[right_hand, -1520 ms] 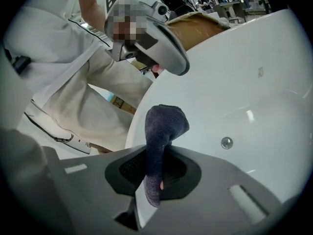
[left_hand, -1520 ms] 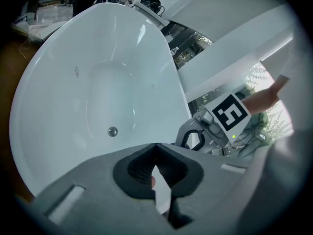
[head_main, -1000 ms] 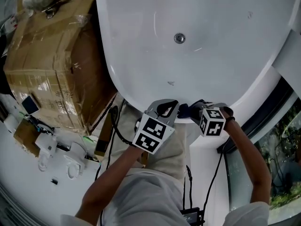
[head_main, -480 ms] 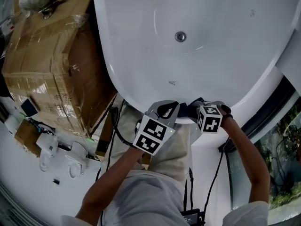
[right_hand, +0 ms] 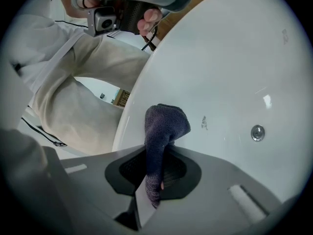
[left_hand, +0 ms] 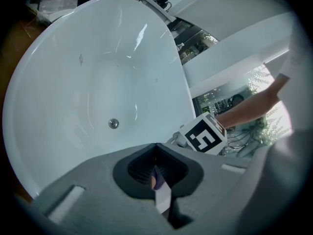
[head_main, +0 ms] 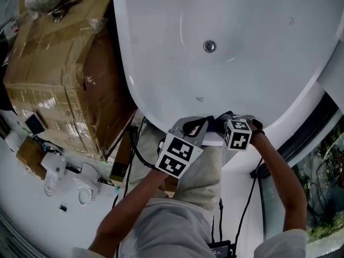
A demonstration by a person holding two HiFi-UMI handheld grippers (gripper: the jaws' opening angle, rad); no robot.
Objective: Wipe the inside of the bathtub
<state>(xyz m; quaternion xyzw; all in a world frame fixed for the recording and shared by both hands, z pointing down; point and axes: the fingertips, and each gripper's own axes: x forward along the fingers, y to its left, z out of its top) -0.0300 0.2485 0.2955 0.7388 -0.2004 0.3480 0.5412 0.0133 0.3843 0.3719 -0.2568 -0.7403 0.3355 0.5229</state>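
Your right tongs (head_main: pixel 224 123) are clamped on a dark cloth (right_hand: pixel 164 124), which stands up out of the jaws at the near rim of the white bathtub (head_main: pixel 258 20), while the drain (head_main: pixel 209 46) lies well apart from it, farther out on the tub floor. Your left tongs (head_main: pixel 189 127) sit just left of the right ones at that same near rim, jaws pressed together with no cloth between them. A large cardboard box (head_main: pixel 54 63) stands against the tub's left side.
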